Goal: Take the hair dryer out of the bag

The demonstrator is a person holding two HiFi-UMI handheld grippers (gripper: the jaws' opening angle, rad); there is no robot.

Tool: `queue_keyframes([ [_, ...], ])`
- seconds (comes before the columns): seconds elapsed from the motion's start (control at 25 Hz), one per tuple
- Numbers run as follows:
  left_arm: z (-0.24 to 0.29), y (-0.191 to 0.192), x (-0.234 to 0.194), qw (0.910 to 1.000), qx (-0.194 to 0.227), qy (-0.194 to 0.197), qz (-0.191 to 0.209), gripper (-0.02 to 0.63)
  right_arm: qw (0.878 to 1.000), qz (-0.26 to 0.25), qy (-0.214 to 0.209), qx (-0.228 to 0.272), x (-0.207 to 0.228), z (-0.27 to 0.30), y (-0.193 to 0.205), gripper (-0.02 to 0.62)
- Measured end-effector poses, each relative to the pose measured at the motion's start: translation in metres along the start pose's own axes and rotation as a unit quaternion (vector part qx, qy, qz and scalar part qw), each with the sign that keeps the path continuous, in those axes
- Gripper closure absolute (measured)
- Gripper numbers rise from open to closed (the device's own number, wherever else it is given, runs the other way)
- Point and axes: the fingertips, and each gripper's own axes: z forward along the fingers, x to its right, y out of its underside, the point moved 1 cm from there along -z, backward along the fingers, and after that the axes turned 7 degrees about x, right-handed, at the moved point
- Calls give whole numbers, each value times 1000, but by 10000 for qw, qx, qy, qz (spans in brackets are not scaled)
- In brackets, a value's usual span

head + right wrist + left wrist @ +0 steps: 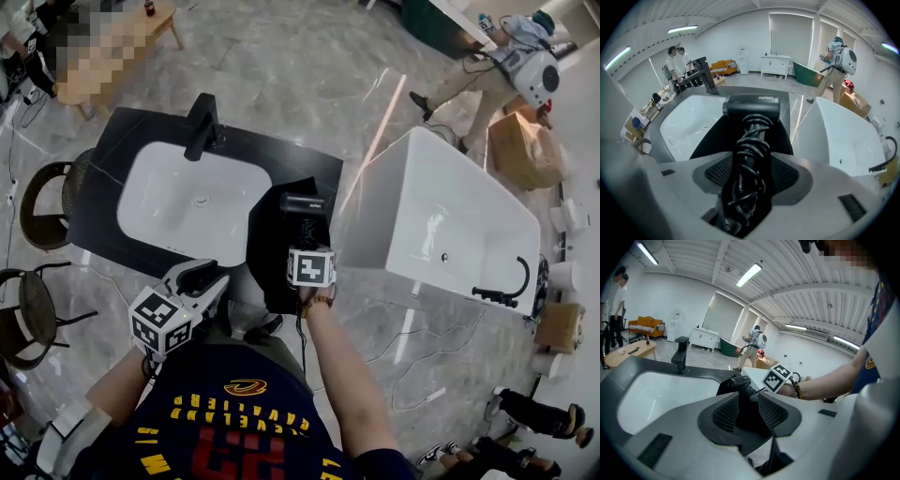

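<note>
The dryer is held above the black bag, which lies on the dark counter just beside the white sink. Its handle, wound round with its own cord, is clamped between the pads of the right gripper. The grip is a firm one, with the pads pressed on the coils from both sides.

The long axis of the handle runs straight out along the line of those jaws, and the barrel sits crosswise at the far end, over the bag's upper part. So the dryer lies dead ahead of the right fingers, not off to a side. It is judged that it can be drawn clear only by lifting back along that axis.

Whether any loose cord is caught in the bag cannot be told.

The left gripper is the farther one. It is set at the bag's near edge, pointed toward the dryer, its jaws apart and clenched on nothing — only dark fabric is seen through the gap.
</note>
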Motion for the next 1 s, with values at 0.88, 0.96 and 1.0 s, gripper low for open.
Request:
queue_keyframes([
  [0.88,6,-132,-25,9899,1268,-132,613,476,9398,305,-884,3285,-26,-236,-80,373],
  [0.96,-5,-160,-13,9857,1620,-61,456,476,9336,285,-927,3449,-30,-253,-80,427],
  [1.0,-11,-172,-4,9834,1776,14,377,476,9307,281,-944,3522,-33,-260,-81,443],
])
